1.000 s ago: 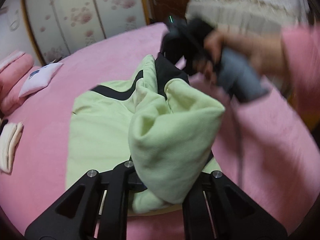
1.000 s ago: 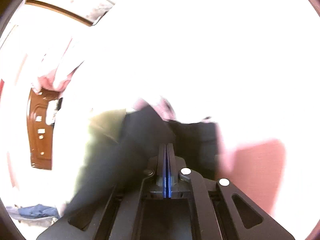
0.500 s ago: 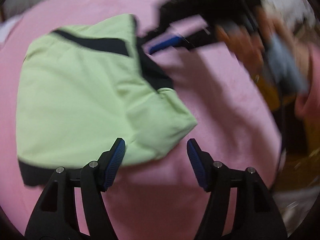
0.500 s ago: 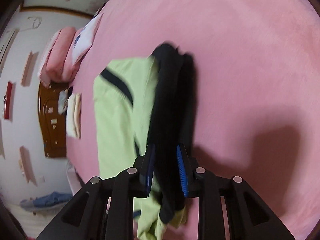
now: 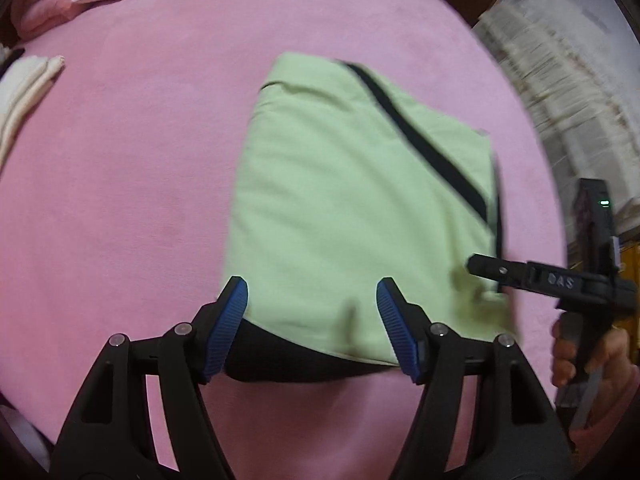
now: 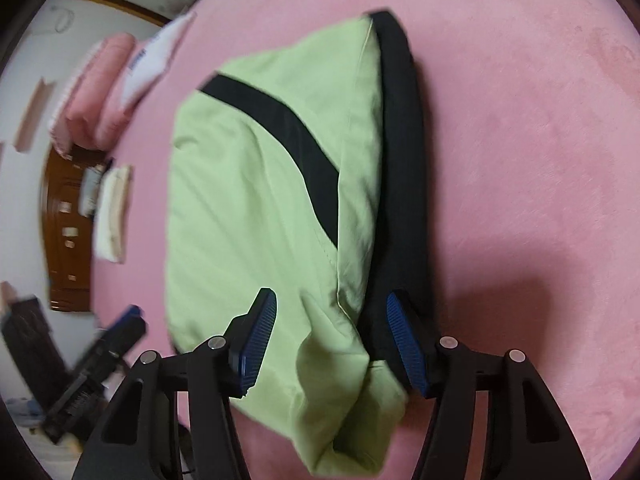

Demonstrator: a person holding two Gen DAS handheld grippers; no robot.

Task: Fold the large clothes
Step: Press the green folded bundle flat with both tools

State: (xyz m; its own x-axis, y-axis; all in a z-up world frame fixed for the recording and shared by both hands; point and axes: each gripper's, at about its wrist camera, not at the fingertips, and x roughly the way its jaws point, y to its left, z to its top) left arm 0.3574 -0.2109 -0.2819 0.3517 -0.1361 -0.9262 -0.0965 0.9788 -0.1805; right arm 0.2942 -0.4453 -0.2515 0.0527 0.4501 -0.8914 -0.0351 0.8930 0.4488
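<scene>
Both grippers now released from folded lime-green garment with black stripe [image 5: 360, 200], lying centre frame on pink plush bed cover [image 5: 120, 200], left gripper [image 5: 312, 328] fingers apart, right gripper [image 6: 332, 336] fingers apart, straddling garment's near edge.

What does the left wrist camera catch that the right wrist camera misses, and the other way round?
Only the left wrist view shows the person's hand gripping the right gripper from the side. Only the right wrist view shows the brown wooden door and the garment's thick black edge. Both show the folded green garment on the pink bed, the pillows, and open jaws on the left gripper too.
</scene>
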